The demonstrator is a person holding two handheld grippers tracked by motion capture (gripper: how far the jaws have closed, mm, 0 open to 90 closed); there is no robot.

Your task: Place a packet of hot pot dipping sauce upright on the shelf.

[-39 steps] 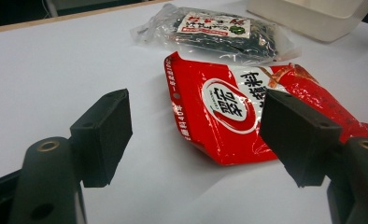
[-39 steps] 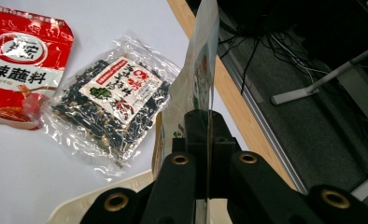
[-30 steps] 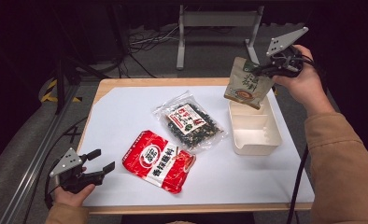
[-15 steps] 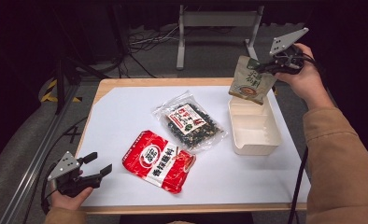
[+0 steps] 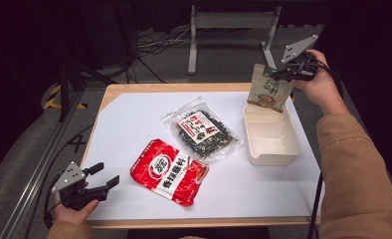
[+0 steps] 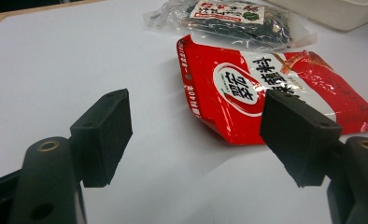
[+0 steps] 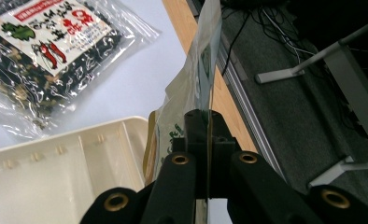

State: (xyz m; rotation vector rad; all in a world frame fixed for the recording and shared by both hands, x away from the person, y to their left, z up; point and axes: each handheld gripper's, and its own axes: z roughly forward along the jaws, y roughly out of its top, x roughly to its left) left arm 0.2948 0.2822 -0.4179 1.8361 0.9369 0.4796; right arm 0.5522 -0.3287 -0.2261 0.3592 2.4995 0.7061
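While the left gripper (image 5: 104, 178) is waiting open, the right gripper (image 5: 283, 75) is pinching a snack bag (image 5: 267, 89) over the box (image 5: 272, 144); lowering it in looks next.

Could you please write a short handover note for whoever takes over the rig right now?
Right gripper: shut on the top edge of the tan pouch, hanging over the far end of the white box.
Left gripper: open and empty, at the near left of the table, jaws towards the red packet.
Red packet and clear bag lie flat on the white sheet, mid-table.
Done: pouch lifted. Box holds nothing yet.
Left, probably: lower the pouch into the box, then likely the other two packets.
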